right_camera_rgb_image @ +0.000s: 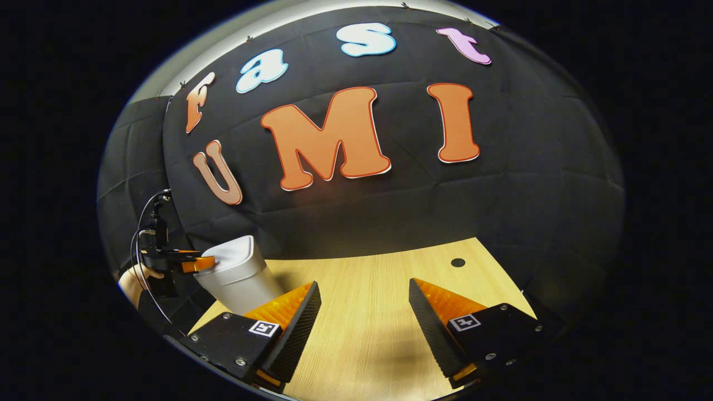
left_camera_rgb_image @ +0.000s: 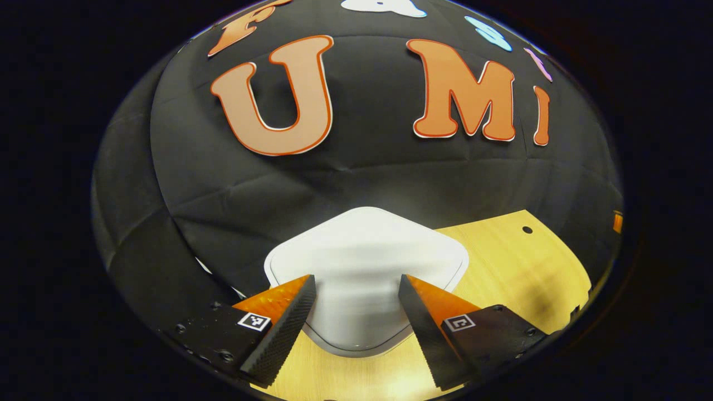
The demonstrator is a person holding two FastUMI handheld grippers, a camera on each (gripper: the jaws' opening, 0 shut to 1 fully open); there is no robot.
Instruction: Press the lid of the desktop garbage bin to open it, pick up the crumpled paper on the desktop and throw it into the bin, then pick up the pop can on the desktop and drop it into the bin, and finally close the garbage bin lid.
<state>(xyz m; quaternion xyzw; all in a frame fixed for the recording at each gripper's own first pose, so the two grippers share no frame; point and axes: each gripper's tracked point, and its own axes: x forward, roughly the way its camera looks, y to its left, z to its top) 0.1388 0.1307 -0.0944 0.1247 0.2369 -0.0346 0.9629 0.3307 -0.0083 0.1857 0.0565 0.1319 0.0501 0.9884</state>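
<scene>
White bin [left_camera_rgb_image: 365,267] stands upright, lid shut, beneath the wide-open, empty left claw [left_camera_rgb_image: 356,328].

Right gripper [right_camera_rgb_image: 365,312] fingers spread wide apart, nothing between them, hovering over bare wooden table [right_camera_rgb_image: 379,301]. White garbage bin [right_camera_rgb_image: 239,275] stands upright near table's far left corner, lid down. Left gripper [right_camera_rgb_image: 201,263] reaches in from the left, its tips on or right at the bin lid's edge; contact hard to confirm, jaw gap unreadable. A hand [right_camera_rgb_image: 136,275] holds it, cables looping above. Small dark hole [right_camera_rgb_image: 458,262] in table near far right edge.
</scene>
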